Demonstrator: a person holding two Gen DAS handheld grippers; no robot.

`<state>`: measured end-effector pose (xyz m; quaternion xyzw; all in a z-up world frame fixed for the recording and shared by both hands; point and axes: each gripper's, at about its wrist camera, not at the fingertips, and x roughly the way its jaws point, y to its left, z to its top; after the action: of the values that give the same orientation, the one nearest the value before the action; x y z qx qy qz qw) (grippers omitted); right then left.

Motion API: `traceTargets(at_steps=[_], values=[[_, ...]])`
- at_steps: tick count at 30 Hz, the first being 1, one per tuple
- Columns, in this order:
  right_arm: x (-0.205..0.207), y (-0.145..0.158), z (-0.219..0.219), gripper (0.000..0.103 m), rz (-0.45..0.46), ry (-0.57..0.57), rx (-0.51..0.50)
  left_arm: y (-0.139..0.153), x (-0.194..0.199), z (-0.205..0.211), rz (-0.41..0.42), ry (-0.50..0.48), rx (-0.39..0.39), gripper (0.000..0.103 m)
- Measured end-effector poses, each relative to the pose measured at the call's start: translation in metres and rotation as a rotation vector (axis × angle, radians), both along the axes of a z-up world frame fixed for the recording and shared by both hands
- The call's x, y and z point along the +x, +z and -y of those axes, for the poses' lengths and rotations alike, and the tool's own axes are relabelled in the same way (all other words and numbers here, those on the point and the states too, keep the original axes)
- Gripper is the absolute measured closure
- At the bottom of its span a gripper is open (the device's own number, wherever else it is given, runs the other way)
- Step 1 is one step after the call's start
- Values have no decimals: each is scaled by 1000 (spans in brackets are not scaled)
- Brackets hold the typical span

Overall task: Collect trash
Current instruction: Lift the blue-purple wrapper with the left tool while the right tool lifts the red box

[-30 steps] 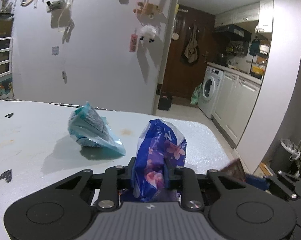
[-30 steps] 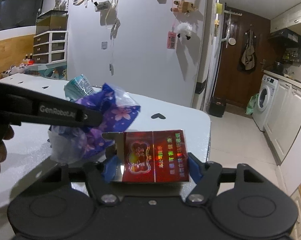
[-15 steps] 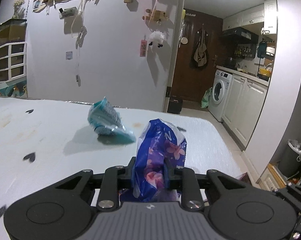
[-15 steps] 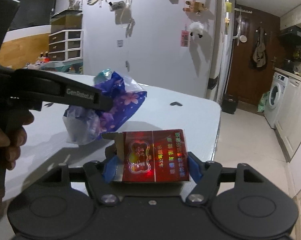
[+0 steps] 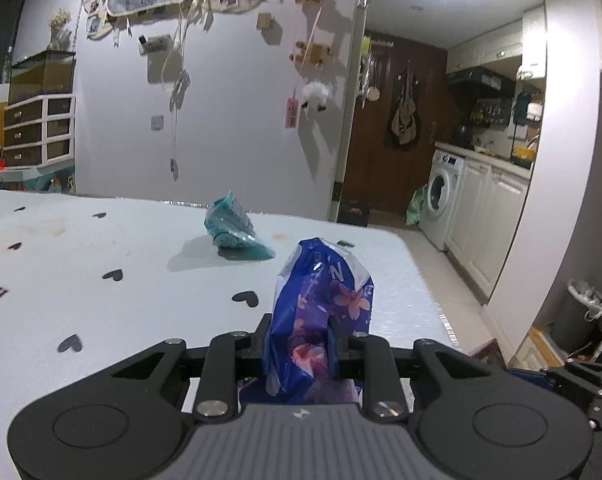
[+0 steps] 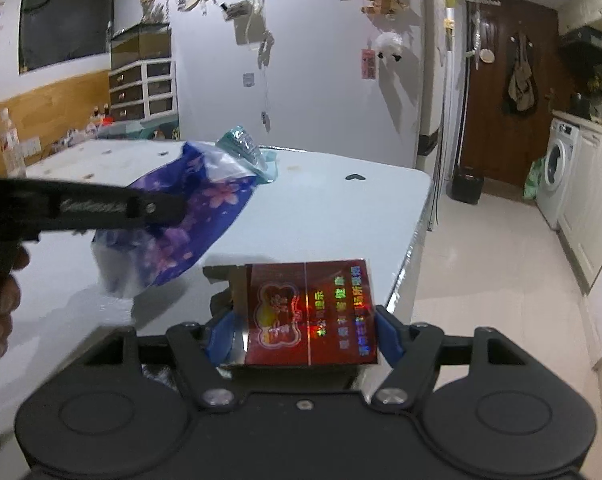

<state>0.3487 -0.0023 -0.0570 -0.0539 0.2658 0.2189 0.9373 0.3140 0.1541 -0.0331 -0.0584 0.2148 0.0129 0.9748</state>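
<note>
The left gripper [image 5: 301, 344] pinches a crumpled blue flowered wrapper [image 5: 321, 312] between its jaws, held above the white table [image 5: 101, 280]. Alongside, the right gripper [image 6: 303, 334] clamps a red box [image 6: 313, 312] across its width, over the table's near corner. Farther back, a teal wrapper [image 5: 233, 228] lies on the tabletop. A bin [image 5: 577, 312] stands on the kitchen floor, beyond the table's right end.
</note>
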Motion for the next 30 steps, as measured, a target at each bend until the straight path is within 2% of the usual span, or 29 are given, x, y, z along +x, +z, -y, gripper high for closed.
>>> traceTargets(at_steps=[6, 10, 15, 17, 19, 26, 30], values=[[-27, 14, 21, 31, 21, -15, 48, 21, -46, 4, 65, -20, -18, 76], [-46, 24, 32, 31, 38, -14, 65, 24, -73, 1, 33, -52, -7, 75], [-69, 29, 43, 31, 46, -5, 83, 14, -97, 3, -33, -121, 22, 72], [-77, 28, 46, 31, 44, 0, 88, 11, -104, 4, -46, -130, 32, 50], [-83, 27, 47, 31, 42, 4, 88, 8, -112, 5, -53, -134, 48, 43], [-93, 28, 56, 31, 36, -3, 104, 0, -131, 12, -79, -185, 58, 43], [-96, 28, 57, 31, 33, -6, 110, -6, -127, 18, -92, -191, 87, 43]])
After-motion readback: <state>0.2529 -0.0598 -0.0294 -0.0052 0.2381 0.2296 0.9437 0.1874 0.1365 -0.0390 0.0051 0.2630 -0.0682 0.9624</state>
